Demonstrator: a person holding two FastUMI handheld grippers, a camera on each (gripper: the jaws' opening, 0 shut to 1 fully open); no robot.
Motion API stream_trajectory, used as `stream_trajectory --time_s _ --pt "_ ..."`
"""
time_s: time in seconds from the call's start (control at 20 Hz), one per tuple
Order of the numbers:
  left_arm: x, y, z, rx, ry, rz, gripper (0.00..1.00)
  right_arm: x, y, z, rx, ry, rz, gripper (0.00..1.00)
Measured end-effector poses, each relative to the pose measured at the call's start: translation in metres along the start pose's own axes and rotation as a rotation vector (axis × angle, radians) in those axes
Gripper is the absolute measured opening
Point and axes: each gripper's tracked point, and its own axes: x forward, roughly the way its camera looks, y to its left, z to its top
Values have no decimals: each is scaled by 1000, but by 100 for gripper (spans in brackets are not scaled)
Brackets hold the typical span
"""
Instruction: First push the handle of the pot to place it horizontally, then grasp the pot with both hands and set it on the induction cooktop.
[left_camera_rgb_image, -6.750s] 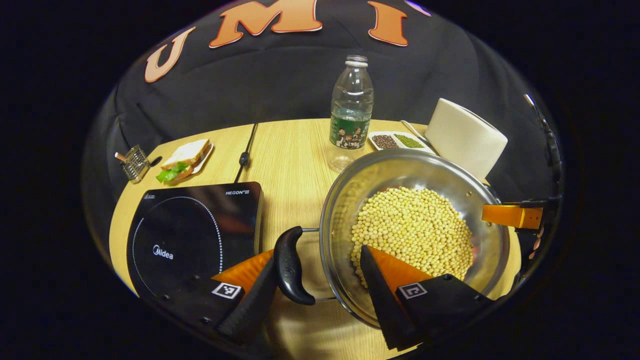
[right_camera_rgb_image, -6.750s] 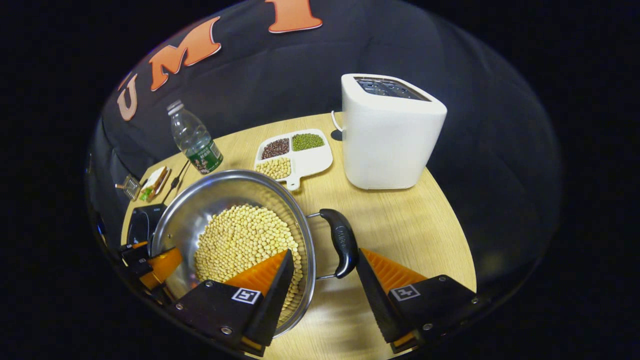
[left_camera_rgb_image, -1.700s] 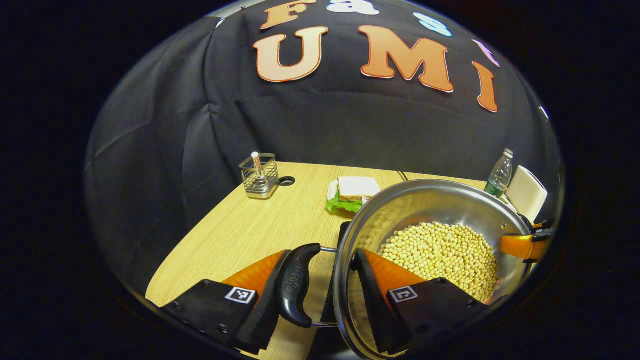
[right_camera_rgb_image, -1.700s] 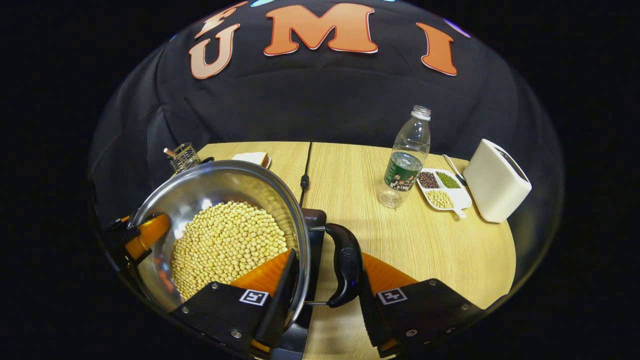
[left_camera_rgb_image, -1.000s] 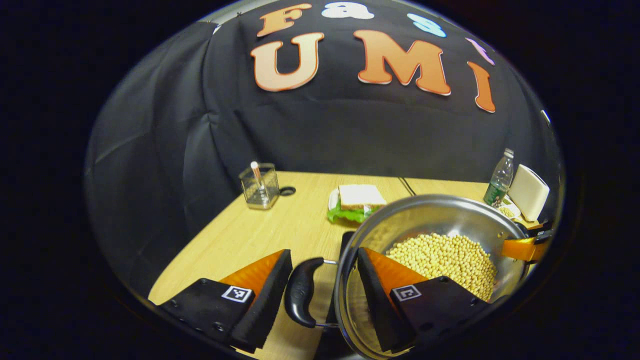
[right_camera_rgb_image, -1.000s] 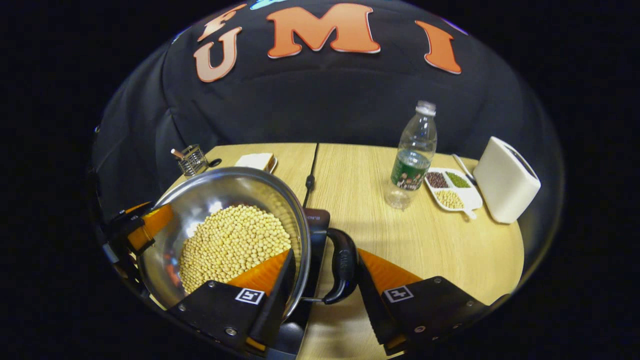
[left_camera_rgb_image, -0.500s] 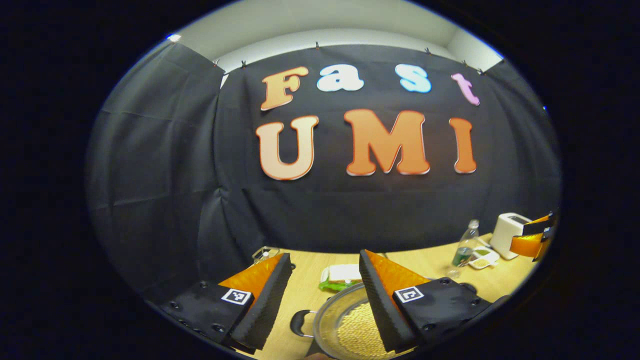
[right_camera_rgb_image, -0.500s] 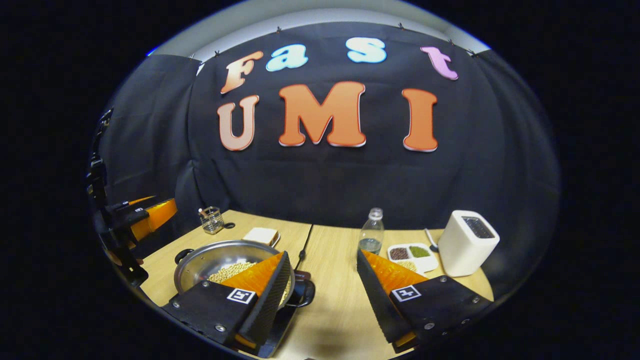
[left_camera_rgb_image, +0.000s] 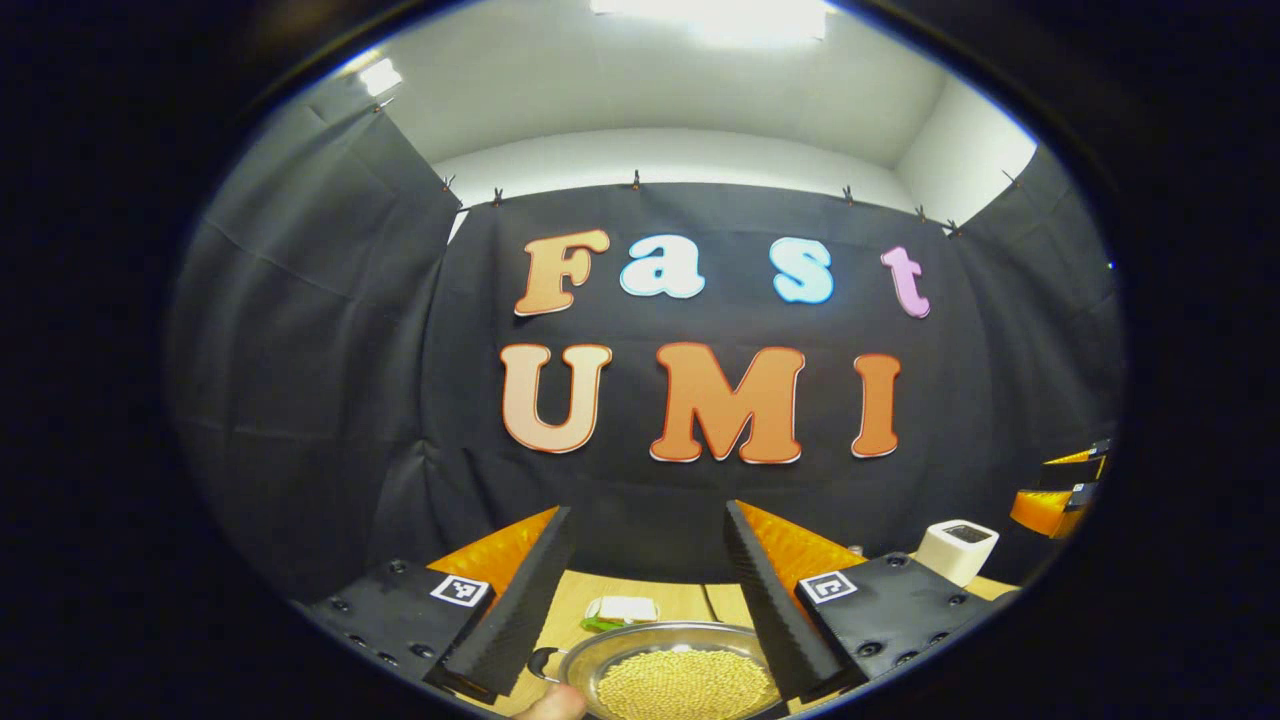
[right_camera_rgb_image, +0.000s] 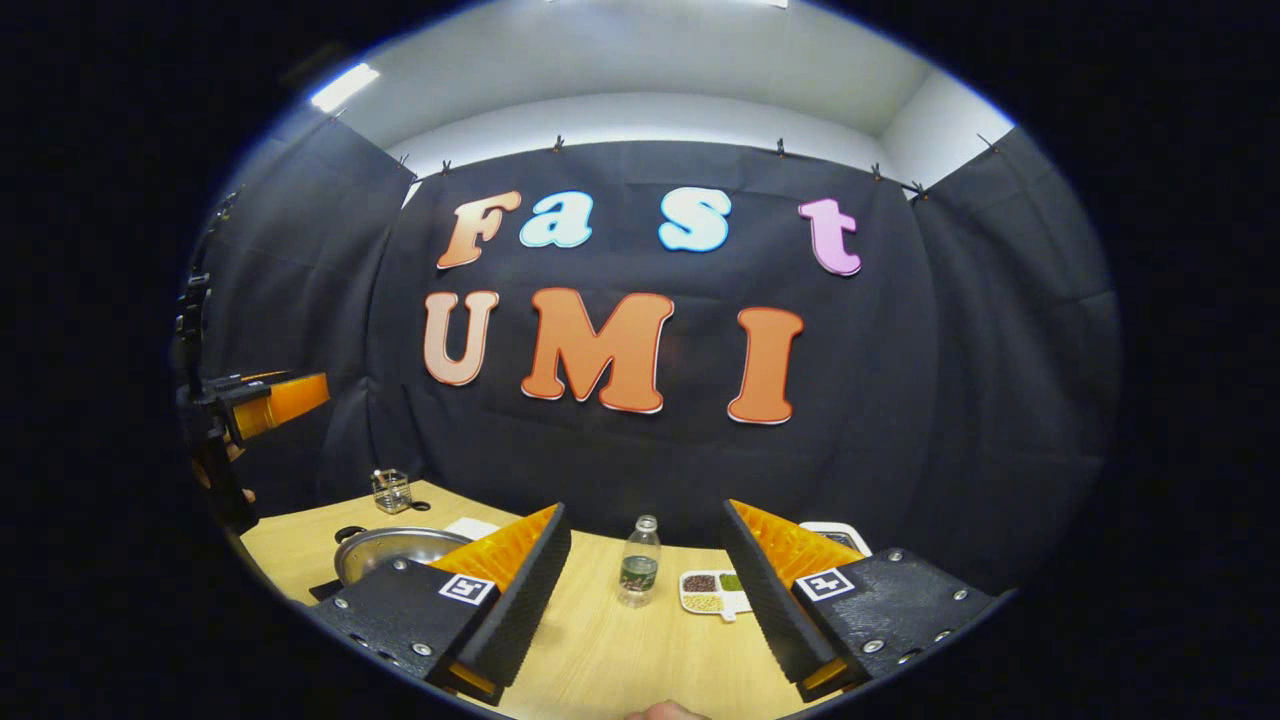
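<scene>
The steel pot (left_camera_rgb_image: 680, 682) full of soybeans sits low between my fingers in the left gripper view, its black side handle (left_camera_rgb_image: 543, 662) pointing left. In the right gripper view the pot (right_camera_rgb_image: 395, 546) rests on the dark induction cooktop (right_camera_rgb_image: 323, 590) at the left of the table. My left gripper (left_camera_rgb_image: 647, 510) is open, high above the pot and holding nothing. My right gripper (right_camera_rgb_image: 645, 508) is open too, raised over the table's middle. Each gripper also appears far off in the other's view: the left gripper (right_camera_rgb_image: 262, 398) and the right gripper (left_camera_rgb_image: 1058, 492).
A water bottle (right_camera_rgb_image: 638, 574), a divided bean tray (right_camera_rgb_image: 712, 592) and a white toaster (left_camera_rgb_image: 958, 548) stand to the right. A sandwich plate (left_camera_rgb_image: 620, 609) and a wire utensil holder (right_camera_rgb_image: 390, 490) sit behind the pot. A fingertip (left_camera_rgb_image: 555, 705) shows at the bottom edge.
Both grippers have let go of the pot handles, risen and drawn back, and both views have tilted up toward the wall. The pot stays on the cooktop.
</scene>
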Motion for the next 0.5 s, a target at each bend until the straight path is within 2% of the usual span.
stream_trajectory --time_s 0.05,0.1,0.15,0.2,0.25,0.3,0.4,0.5 --pt "-5 -5 9 -9 -10 -5 96 -9 -4 7 11 -6 2 97" --pt "-11 -12 18 -15 -22 -12 97 -18 -8 12 31 -3 -4 94" --pt "-15 -21 26 -18 -30 -23 98 -25 -10 16 39 -8 8 97" --pt "-19 -28 34 -20 -40 -36 99 -33 -10 23 37 -23 22 94" --pt "-24 -35 41 -22 -48 -43 99 -39 -12 32 30 -44 32 97" --pt "-29 -43 48 -24 -56 -51 98 -45 -17 41 19 -67 29 94" --pt "-36 -57 60 -28 -68 -68 96 -54 -28 54 4 -102 12 95" --pt "-43 -64 70 -25 -81 -76 99 -60 -42 65 17 -129 -5 95"
